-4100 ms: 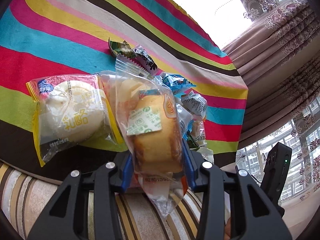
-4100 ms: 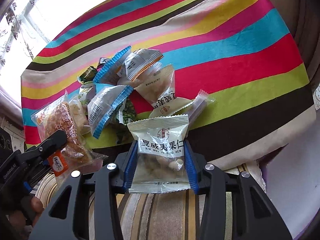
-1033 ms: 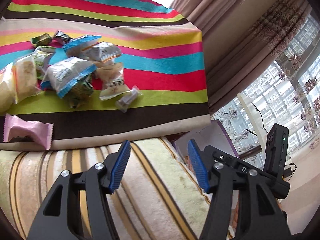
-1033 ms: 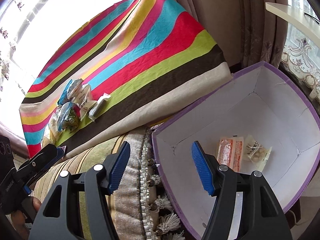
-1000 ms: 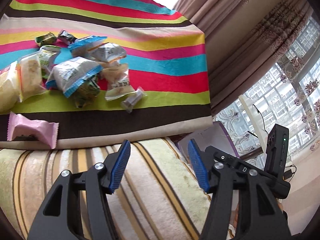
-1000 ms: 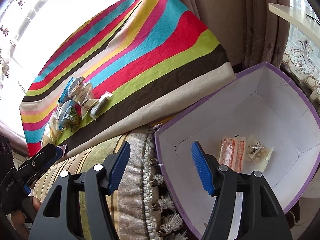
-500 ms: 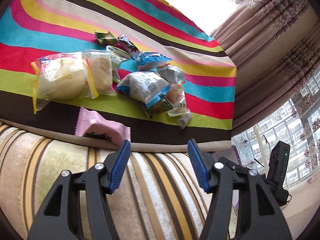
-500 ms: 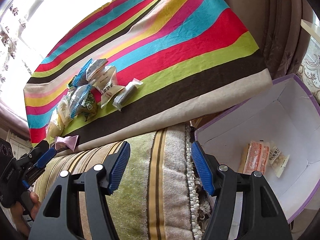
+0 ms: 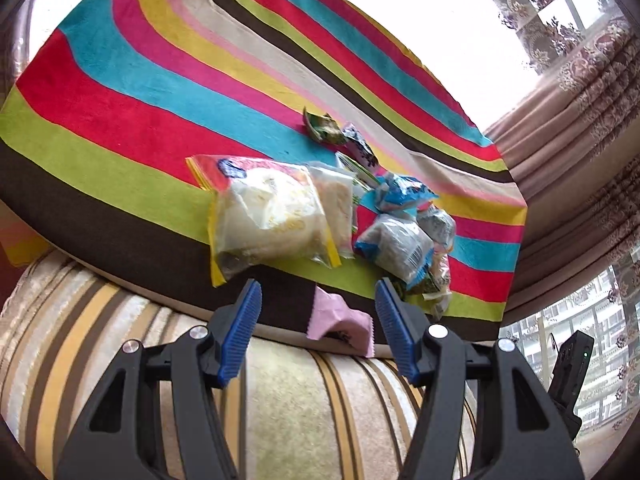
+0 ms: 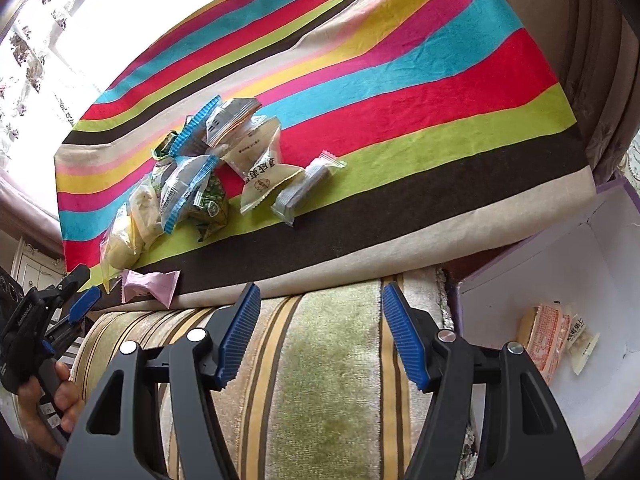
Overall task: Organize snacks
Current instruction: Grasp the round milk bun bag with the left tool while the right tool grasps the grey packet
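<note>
Snack heap (image 10: 192,184) on striped blanket (image 10: 400,80): about ten packets, overlapping, exact count uncertain.
- Two clear bags of bread (image 9: 272,216) at the heap's near-left end; bulky, soft, crushable. Judged best held across the middle, lightly.
- One pink packet (image 9: 340,320), apart from the heap, at the blanket's near edge; light, crinkly, slippery film.
- One grey bar (image 10: 308,188), just right of the heap; small, firm.
- Purple box (image 10: 608,208), well right of the heap, off the blanket: two packets (image 10: 556,336) inside.

Left gripper (image 9: 318,328): jaws wide, empty, aimed at the pink packet. Right gripper (image 10: 322,336): jaws wide, empty.
</note>
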The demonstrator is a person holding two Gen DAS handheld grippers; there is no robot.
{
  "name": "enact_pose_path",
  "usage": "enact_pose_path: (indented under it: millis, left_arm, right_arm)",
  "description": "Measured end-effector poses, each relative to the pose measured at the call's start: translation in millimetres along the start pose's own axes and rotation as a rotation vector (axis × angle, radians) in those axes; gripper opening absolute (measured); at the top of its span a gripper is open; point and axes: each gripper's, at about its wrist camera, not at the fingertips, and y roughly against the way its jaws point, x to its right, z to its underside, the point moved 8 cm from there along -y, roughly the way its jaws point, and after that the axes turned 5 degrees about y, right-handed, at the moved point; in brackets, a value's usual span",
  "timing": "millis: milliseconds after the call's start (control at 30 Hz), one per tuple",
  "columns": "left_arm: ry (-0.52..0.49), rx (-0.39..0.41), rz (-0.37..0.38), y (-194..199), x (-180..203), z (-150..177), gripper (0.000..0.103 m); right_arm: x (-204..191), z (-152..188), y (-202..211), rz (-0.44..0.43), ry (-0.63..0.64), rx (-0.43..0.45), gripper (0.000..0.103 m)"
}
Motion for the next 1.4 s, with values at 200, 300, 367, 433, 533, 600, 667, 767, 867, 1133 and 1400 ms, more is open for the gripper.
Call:
enact_pose_path:
  millis: [200, 300, 367, 433, 533, 600, 667, 767, 867, 1133, 1400]
  left_arm:
    - [0.04, 0.031, -0.055, -1.6, -21.6, -20.5, 0.071]
    - [0.038, 0.036, -0.068, -5.7, -24.4, -25.6, 0.073]
    - [0.026, 0.04, -0.077, -8.1, -24.0, -28.2, 0.074]
    - [0.011, 0.043, -0.087, -9.9, -22.9, -30.2, 0.076]
    - [-0.01, 0.05, -0.109, -13.0, -21.6, -32.8, 0.077]
    - [-0.026, 0.048, -0.124, -16.8, -20.1, -34.5, 0.077]
    - [-0.03, 0.048, -0.135, -20.8, -20.6, -36.4, 0.077]
    - [-0.037, 0.038, -0.153, -26.6, -21.8, -38.0, 0.078]
    - [-0.059, 0.033, -0.172, -31.1, -20.3, -39.7, 0.08]
    - [-0.113, 0.012, -0.221, -46.4, -13.7, -41.0, 0.082]
    - [-0.158, -0.004, -0.265, -59.4, -10.0, -39.9, 0.084]
  right_arm:
    - [-30.0, -12.9, -10.6, 0.001, 0.071, 0.012, 0.063]
    - [-45.2, -21.3, -16.6, 0.044, 0.13, 0.026, 0.064]
    - [-56.1, -27.1, -19.3, 0.078, 0.182, 0.042, 0.069]
    - [-68.5, -34.1, -19.9, 0.128, 0.257, 0.067, 0.077]
    - [-87.8, -44.7, -21.3, 0.186, 0.373, 0.105, 0.082]
    - [-100.3, -51.1, -24.3, 0.215, 0.447, 0.125, 0.084]
    - [-112.2, -56.6, -30.1, 0.233, 0.513, 0.135, 0.084]
    - [-124.2, -63.6, -42.1, 0.248, 0.582, 0.128, 0.084]
    - [-130.3, -70.8, -52.0, 0.261, 0.617, 0.123, 0.084]
    - [-147.6, -84.2, -76.8, 0.267, 0.699, 0.106, 0.085]
    - [-152.5, -82.0, -100.0, 0.236, 0.719, 0.054, 0.077]
